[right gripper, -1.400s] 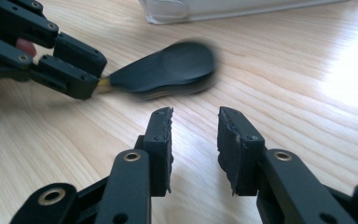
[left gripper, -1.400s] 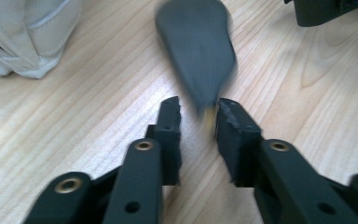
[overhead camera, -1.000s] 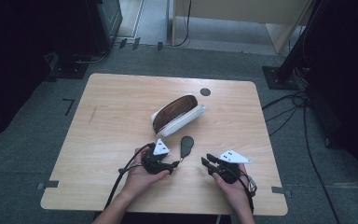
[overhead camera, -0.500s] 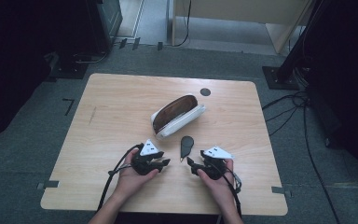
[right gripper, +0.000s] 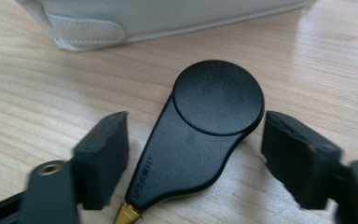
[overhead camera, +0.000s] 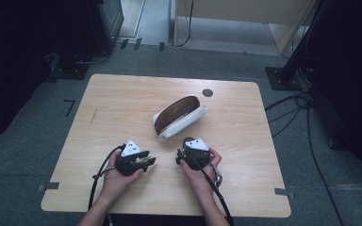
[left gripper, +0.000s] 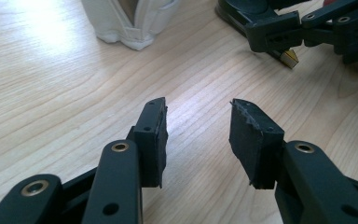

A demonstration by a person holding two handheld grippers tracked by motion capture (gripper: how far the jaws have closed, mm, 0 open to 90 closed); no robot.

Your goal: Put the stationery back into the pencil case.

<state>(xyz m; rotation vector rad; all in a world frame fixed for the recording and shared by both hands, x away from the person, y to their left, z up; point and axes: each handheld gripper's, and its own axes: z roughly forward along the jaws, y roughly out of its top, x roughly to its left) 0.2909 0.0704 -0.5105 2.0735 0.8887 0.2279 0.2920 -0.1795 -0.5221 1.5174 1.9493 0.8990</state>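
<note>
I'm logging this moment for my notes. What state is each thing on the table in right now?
White case: lying on its side on the table, open, brown lining showing.
Black paddle-shaped tool: flat on the table, lying between the right tongs' jaws with gaps on both sides, not gripped.
Left tongs: open, nothing between the jaws.
Right tongs: open, jaws have just been opening, either side of the tool.

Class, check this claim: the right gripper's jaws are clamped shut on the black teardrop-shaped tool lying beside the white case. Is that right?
Not quite. In the right gripper view the right gripper has its jaws open: the black teardrop-shaped tool lies between them with gaps on both sides. It does lie beside the white case.
</note>
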